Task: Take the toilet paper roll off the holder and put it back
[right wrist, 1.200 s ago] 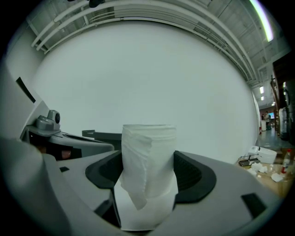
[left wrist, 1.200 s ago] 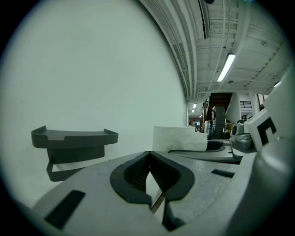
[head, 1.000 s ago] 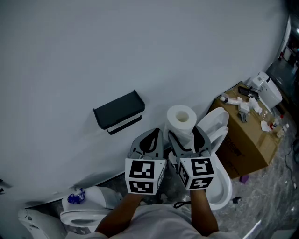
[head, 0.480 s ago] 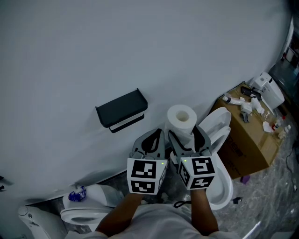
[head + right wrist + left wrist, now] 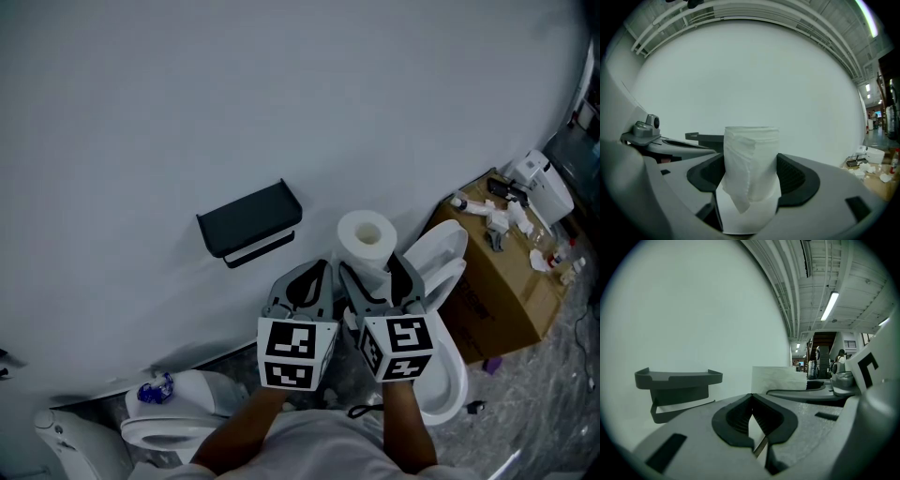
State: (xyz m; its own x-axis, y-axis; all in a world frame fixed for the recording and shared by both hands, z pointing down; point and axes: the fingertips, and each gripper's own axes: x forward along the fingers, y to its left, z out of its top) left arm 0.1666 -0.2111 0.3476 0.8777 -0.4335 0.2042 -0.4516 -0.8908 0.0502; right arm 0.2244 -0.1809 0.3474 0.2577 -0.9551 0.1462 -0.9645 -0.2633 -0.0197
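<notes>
- Barely anything has shifted in the last second: my view drifted, so the holder sits slightly further right, and the 2 grippers stay put.
- Toilet paper roll: a soft white cylinder with a loose torn flap, upright and off the holder, pinched between the ribbed dark pads of the right gripper.
- My left gripper is empty, jaws pressed together.
- Holder: a dark matte tray with a thin bar beneath, on the smooth pale wall.
- I have both grippers aimed at the wall, side by side.

White roll; black holder
</notes>
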